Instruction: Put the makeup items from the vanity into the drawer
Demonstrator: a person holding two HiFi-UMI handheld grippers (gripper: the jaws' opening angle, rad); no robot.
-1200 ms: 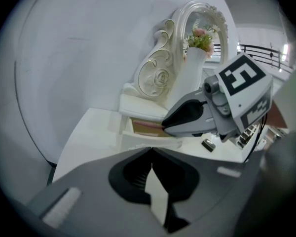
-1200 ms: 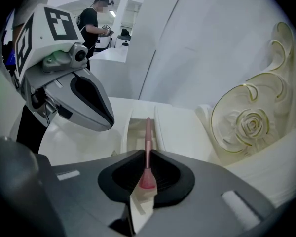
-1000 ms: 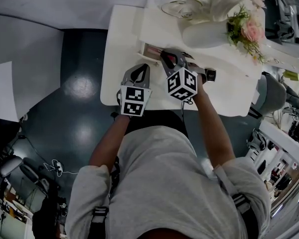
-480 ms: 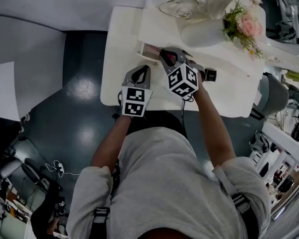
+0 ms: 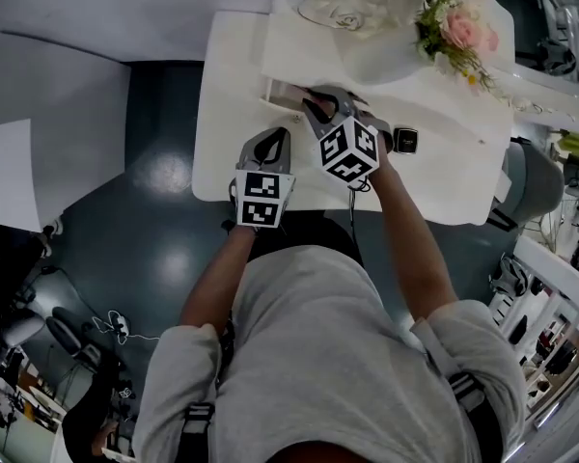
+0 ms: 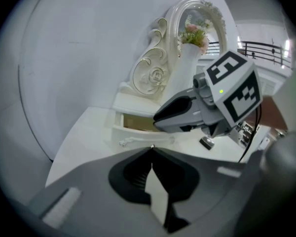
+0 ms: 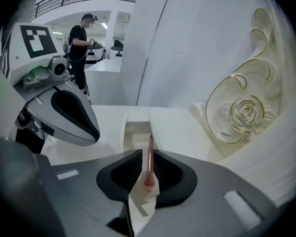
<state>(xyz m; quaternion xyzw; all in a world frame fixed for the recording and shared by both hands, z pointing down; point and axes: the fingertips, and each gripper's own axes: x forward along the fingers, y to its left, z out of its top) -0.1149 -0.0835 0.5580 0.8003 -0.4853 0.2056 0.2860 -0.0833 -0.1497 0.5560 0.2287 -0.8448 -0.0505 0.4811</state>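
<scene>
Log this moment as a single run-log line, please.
right gripper: jaws opening, pink makeup stick between them, over open drawer | left gripper: shut, empty, above vanity

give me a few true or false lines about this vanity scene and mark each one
1. The drawer is open. True.
2. The right gripper has nothing between its jaws. False: a pink stick sits between them, pointing into the drawer, and the jaws are opening.
3. The left gripper has its jaws together with nothing between them. True.
4. The flowers lie on the floor. False: they stand in the white vase on the vanity.
5. A small dark case lies on the vanity top, outside the drawer. True.
</scene>
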